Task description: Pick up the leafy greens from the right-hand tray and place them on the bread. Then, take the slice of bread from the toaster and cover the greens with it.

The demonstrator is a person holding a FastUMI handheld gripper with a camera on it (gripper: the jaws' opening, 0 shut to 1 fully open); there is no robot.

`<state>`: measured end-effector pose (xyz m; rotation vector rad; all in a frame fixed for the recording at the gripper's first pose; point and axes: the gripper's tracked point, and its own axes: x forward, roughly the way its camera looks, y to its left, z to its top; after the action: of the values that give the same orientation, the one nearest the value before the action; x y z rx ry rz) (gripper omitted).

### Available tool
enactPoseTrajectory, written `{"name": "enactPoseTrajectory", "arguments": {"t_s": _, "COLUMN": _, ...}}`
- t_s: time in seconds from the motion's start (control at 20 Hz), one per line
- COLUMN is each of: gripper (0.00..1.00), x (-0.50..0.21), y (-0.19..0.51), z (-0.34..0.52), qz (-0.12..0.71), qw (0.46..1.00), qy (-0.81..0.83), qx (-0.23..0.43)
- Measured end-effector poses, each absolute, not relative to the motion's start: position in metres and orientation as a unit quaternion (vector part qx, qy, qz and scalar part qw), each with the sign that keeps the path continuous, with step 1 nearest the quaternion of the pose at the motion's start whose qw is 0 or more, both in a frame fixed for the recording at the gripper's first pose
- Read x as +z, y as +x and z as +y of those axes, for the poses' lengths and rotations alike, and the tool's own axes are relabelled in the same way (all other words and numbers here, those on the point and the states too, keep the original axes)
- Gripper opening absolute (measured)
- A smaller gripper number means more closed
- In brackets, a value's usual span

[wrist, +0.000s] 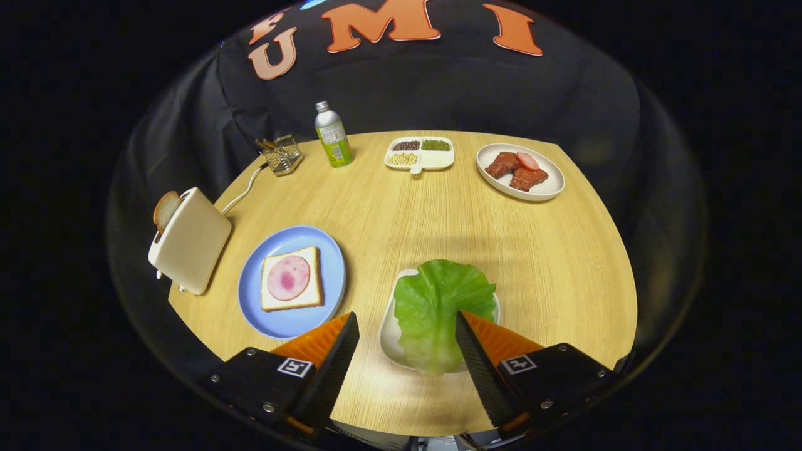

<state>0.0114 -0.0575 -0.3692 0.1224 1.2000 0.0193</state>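
rides on the gripper (407,326), looking forward and down along the spread jaws across the round worktop (388,207) from close above its near edge.

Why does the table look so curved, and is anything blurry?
Gripper view: the fisheye lens bows the table edges, so the toaster seems to lean; the lettuce leaf is sharp at its far end but smeared nearest the open gripper, whose jaws flank it; lighting is soft, with faint shadows.

green leafy greens (442,307), blue plate (276,319)
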Motion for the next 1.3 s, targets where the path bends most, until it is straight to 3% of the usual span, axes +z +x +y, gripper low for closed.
{"name": "enactPoseTrajectory", "arguments": {"t_s": 0.5, "gripper": 0.88, "x": -0.431, "y": 0.002, "z": -0.077, "qz": 0.624, "qw": 0.779, "qy": 0.060, "qx": -0.029}}
{"name": "enactPoseTrajectory", "arguments": {"t_s": 0.95, "gripper": 0.78, "x": -0.450, "y": 0.003, "z": -0.085, "qz": 0.635, "qw": 0.770, "qy": 0.042, "qx": -0.053}}
{"name": "enactPoseTrajectory", "arguments": {"t_s": 1.3, "gripper": 0.59, "x": -0.451, "y": 0.005, "z": -0.085, "qz": 0.614, "qw": 0.788, "qy": 0.019, "qx": -0.043}}
